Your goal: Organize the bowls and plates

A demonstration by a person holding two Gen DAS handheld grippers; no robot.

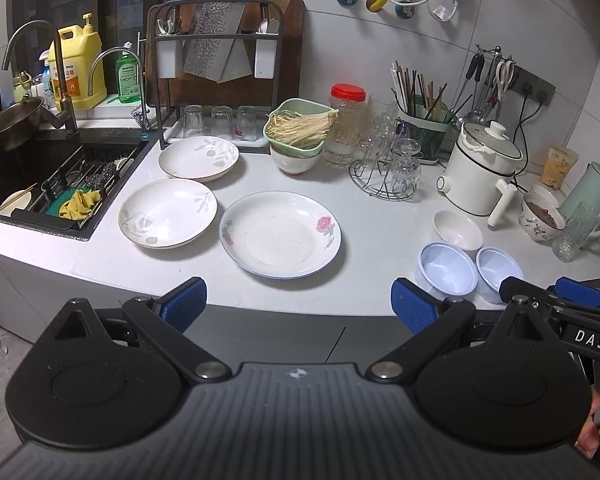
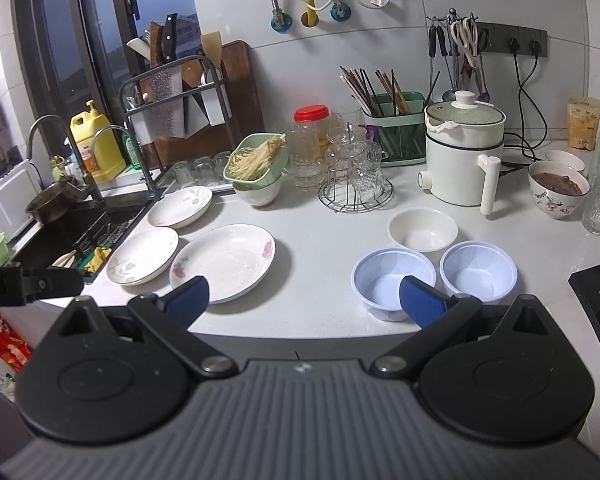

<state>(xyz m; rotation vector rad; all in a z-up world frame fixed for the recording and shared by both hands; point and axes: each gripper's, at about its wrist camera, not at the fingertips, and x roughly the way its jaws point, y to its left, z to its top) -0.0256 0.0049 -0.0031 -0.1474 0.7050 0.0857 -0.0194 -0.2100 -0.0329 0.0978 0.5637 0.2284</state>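
Left wrist view: left gripper [image 1: 299,304] has its jaws spread wide and holds nothing, hovering off the counter's near edge. Straight ahead of the fingers lies the rose-print plate [image 1: 280,234], flat on the white counter [image 1: 380,232]. Ahead and to the left sit two leaf-print plates, the nearer one [image 1: 167,213] just beside the rose plate, the farther one [image 1: 198,158] beyond it, near the sink [image 1: 40,176]. None are stacked. Ahead-right, close to the right finger, sit two pale blue bowls [image 1: 448,270] [image 1: 499,268], with a white bowl [image 1: 458,230] just behind them; all three are side by side, not nested. The right gripper's blue pad [image 1: 578,292] shows at the far right edge.

Right wrist view: right gripper [image 2: 304,300] is also fully spread and empty, off the counter edge. Its right finger overlaps the near blue bowl [image 2: 388,276] in view; contact cannot be told. The second blue bowl [image 2: 478,270] is right of it, the white bowl [image 2: 422,230] just beyond both. The three plates lie ahead-left, the rose plate [image 2: 224,260] nearest the left finger, each flat and separate. A green basket of noodles [image 2: 256,162] sits on another bowl farther back.

Judgement: task looks unstarted. Nothing grouped yet; plates remain to be stacked and bowls to be nested.
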